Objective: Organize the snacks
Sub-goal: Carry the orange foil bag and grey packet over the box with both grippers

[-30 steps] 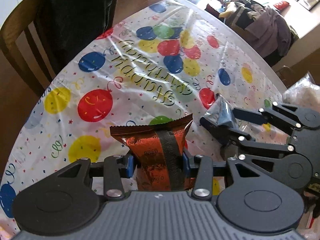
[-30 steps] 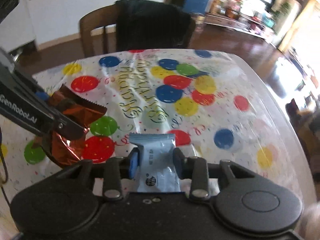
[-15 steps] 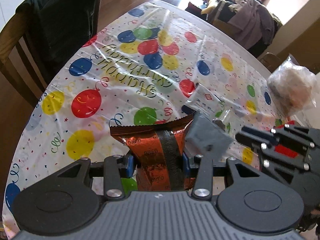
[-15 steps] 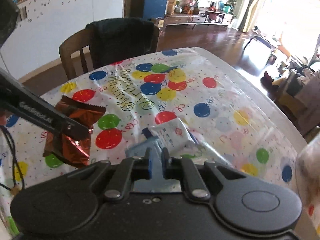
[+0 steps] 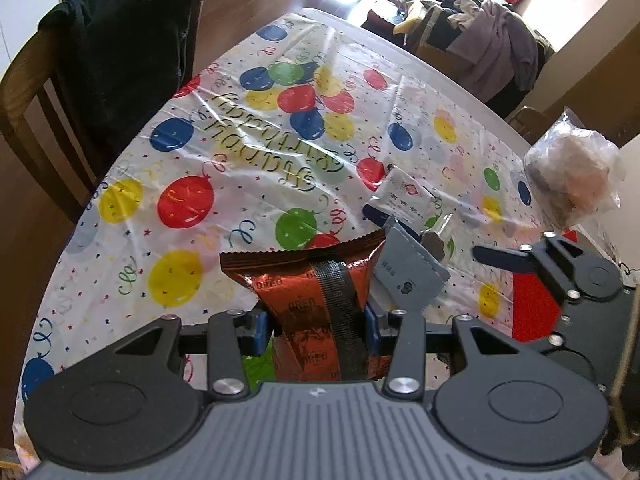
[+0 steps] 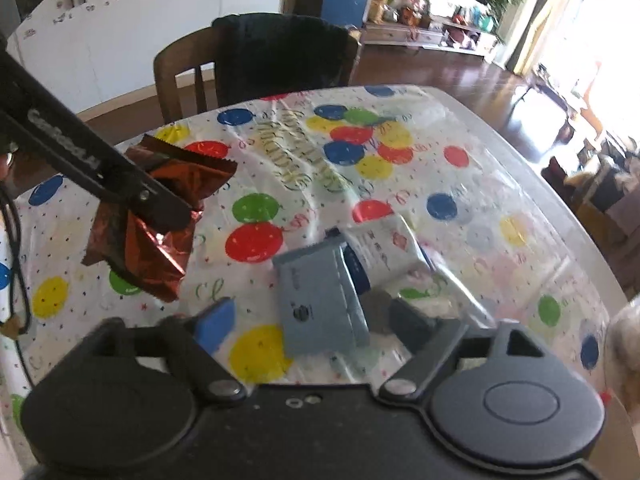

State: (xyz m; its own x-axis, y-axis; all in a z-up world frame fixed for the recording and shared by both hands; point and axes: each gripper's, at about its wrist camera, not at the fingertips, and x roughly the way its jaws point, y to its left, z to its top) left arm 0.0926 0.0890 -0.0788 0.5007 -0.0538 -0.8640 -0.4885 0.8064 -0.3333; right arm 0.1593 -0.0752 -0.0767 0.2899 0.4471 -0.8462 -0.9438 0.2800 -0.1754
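My left fingers (image 5: 316, 322) are clamped on the orange-brown Oreo packet (image 5: 320, 296), pads pressing its two sides; the right wrist view shows the packet (image 6: 148, 236) suspended clear of the tabletop (image 6: 500, 184). My right fingers (image 6: 316, 322) stand wide apart, having just been opening. The grey-blue packet (image 6: 320, 296) lies between them on the balloon-print tablecloth (image 5: 200, 148), with neither pad (image 6: 214, 322) touching it. The far end of this packet overlaps the near edge of a white sachet (image 6: 384, 248), which lies flat on the cloth. In the left wrist view, the grey-blue packet (image 5: 408, 276) sits just right of the Oreo packet, and the white sachet (image 5: 404, 200) lies beyond it. A clear bag of pale contents (image 5: 572, 176) stands near the tabletop's right edge. A wooden chair draped in dark cloth (image 5: 120, 48) stands at the far side.
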